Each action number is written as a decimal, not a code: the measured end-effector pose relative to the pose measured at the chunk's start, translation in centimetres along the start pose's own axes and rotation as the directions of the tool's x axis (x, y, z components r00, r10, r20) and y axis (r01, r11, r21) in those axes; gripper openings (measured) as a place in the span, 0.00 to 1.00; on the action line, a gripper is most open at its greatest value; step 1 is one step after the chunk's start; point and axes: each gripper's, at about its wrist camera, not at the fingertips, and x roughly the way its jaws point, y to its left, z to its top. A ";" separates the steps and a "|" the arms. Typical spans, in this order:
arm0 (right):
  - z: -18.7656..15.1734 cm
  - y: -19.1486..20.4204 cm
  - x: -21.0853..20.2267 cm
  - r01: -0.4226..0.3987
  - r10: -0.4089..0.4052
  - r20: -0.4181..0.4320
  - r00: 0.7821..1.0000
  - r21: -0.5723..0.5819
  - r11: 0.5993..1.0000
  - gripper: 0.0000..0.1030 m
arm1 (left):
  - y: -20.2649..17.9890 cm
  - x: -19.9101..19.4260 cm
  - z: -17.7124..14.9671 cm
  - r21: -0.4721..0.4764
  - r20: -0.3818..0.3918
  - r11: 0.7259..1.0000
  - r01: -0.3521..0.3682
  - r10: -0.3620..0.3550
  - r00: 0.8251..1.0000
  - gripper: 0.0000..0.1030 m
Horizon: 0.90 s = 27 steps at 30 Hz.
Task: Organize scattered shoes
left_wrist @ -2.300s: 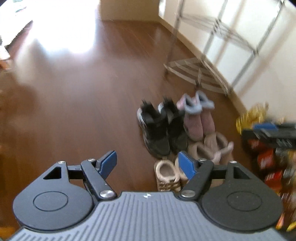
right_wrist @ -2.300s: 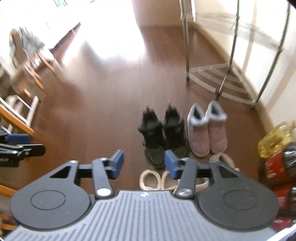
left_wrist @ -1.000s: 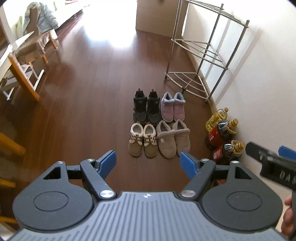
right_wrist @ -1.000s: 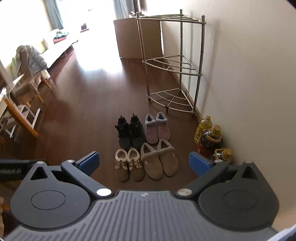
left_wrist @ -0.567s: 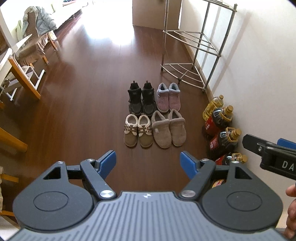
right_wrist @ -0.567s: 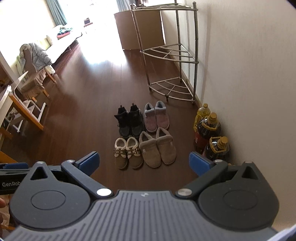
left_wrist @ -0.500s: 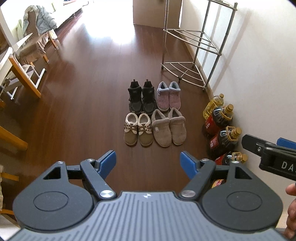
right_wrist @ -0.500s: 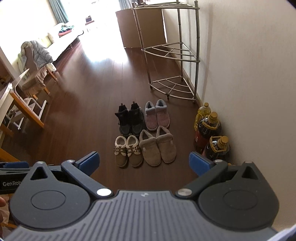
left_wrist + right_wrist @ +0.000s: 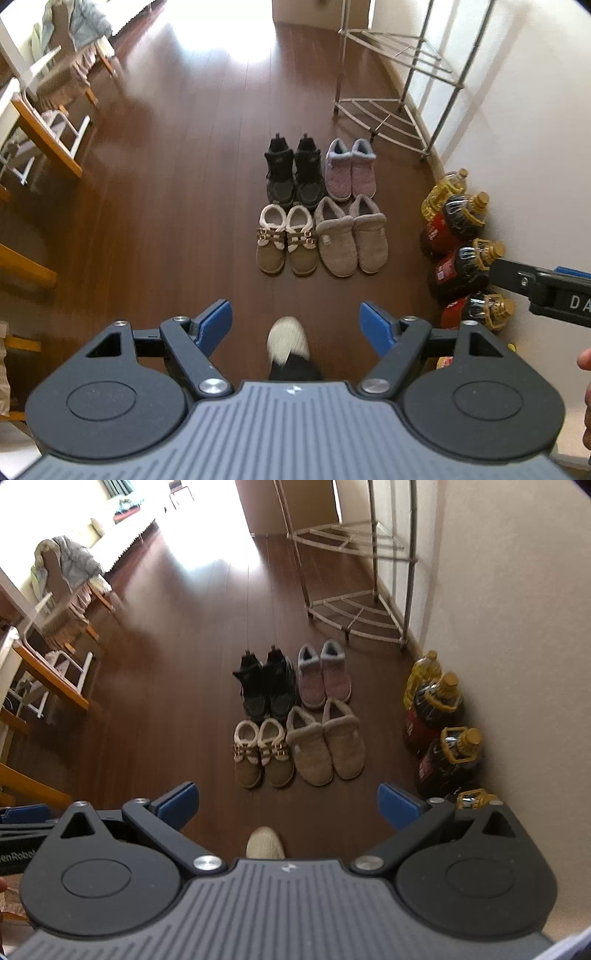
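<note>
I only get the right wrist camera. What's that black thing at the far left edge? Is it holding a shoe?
Observer: That's the left tool. Its own camera shows its blue pads wide apart with nothing between them.
Visitor: Who holds my camera's tool?
Observer: The left camera catches a hand beside the right tool.
Visitor: I see a gold cap cut off at the right.
Observer: The left camera shows more of it: a fourth bottle, dark with a red label.
</note>
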 end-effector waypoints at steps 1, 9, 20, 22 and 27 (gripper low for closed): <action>0.6 0.1 1.0 0.003 -0.003 -0.012 1.000 0.000 1.000 0.99 | 0.5 1.2 1.1 0.006 -0.007 1.000 0.008 -0.008 1.000 0.76; 7.7 1.8 12.5 0.090 -0.079 -0.131 0.988 0.082 0.993 0.99 | 2.9 11.4 11.0 0.133 -0.045 0.989 0.062 -0.056 0.997 0.76; 13.7 -0.4 25.5 0.150 -0.137 -0.194 0.972 0.057 0.987 0.96 | 1.4 23.7 17.5 0.167 -0.095 0.981 0.103 -0.088 0.992 0.76; 14.7 -1.2 27.8 0.142 -0.131 -0.206 0.970 0.041 0.989 0.96 | 0.4 25.5 17.9 0.164 -0.091 0.981 0.103 -0.089 0.992 0.76; 15.9 -4.1 36.2 0.089 -0.093 -0.239 0.967 -0.029 0.996 0.96 | -1.7 31.8 18.0 0.098 -0.092 0.989 0.113 -0.104 0.990 0.76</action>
